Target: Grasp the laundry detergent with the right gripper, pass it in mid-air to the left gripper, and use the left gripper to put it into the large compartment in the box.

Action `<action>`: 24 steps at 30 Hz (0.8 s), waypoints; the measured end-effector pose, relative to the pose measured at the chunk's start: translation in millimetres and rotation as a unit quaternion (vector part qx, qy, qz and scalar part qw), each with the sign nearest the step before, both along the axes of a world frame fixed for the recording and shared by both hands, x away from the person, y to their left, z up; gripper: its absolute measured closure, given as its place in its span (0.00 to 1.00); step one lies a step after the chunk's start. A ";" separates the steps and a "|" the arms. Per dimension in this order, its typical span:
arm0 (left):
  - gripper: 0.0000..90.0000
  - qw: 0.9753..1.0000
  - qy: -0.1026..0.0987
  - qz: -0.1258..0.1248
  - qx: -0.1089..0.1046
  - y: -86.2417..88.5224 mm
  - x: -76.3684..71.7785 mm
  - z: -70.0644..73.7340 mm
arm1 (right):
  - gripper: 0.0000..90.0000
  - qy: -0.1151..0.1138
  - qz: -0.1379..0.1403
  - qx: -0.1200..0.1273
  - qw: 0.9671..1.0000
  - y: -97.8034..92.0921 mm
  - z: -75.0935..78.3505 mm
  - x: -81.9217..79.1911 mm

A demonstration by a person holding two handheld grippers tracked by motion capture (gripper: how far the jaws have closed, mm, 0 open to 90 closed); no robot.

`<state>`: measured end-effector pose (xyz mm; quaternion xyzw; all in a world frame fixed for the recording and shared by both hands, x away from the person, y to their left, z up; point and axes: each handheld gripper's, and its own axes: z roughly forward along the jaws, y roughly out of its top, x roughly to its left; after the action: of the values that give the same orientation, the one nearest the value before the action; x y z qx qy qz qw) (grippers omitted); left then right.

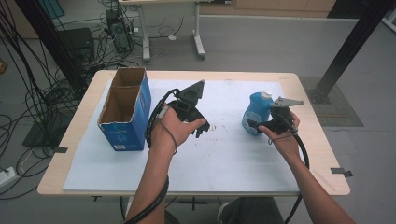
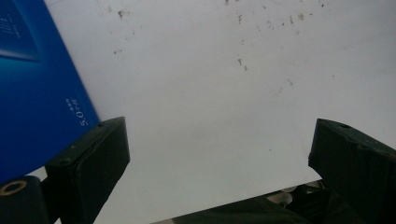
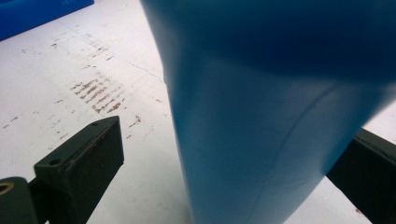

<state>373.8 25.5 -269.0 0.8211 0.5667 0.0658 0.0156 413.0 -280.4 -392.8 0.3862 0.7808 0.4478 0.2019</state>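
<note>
Now my right hand-held gripper [image 3: 224,177], jaws open around the blue bottle [image 3: 280,116], should close squarely on its body while my left hand-held gripper [image 2: 219,154] waits open.

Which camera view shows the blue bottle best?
The high view: the blue bottle stands whole, white cap up, at the right gripper. The right gripper view has its blue wall close between open jaws; the left gripper view faces white mat.
</note>
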 end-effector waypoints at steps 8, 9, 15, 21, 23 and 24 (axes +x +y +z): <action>0.06 1.000 0.000 0.002 -0.001 0.0 0.4 0.2 | 0.02 0.001 0.002 0.000 1.000 0.4 -1.8 -0.2; 0.06 1.000 -0.001 0.000 -0.001 0.0 0.6 0.1 | 0.02 0.001 0.001 0.001 1.000 0.2 -1.7 -0.3; 0.06 1.000 -0.001 -0.001 0.000 0.1 0.8 0.3 | 0.02 0.000 0.001 0.002 1.000 -0.5 -1.4 -0.3; 0.06 1.000 0.000 0.000 0.000 0.7 0.3 0.1 | 0.02 0.000 0.002 0.001 1.000 0.0 -1.4 -0.4; 0.06 1.000 -0.001 -0.001 0.000 1.0 0.2 0.3 | 0.02 -0.001 0.002 0.002 1.000 0.2 -1.3 -0.4; 0.06 1.000 0.000 0.000 0.000 1.0 0.2 0.5 | 0.02 -0.002 0.002 0.001 1.000 0.2 -1.2 -0.4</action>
<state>373.9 26.5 -268.5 0.8210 0.5668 0.0658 0.0157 412.6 -280.2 -393.9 0.3839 0.7807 0.4499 0.2017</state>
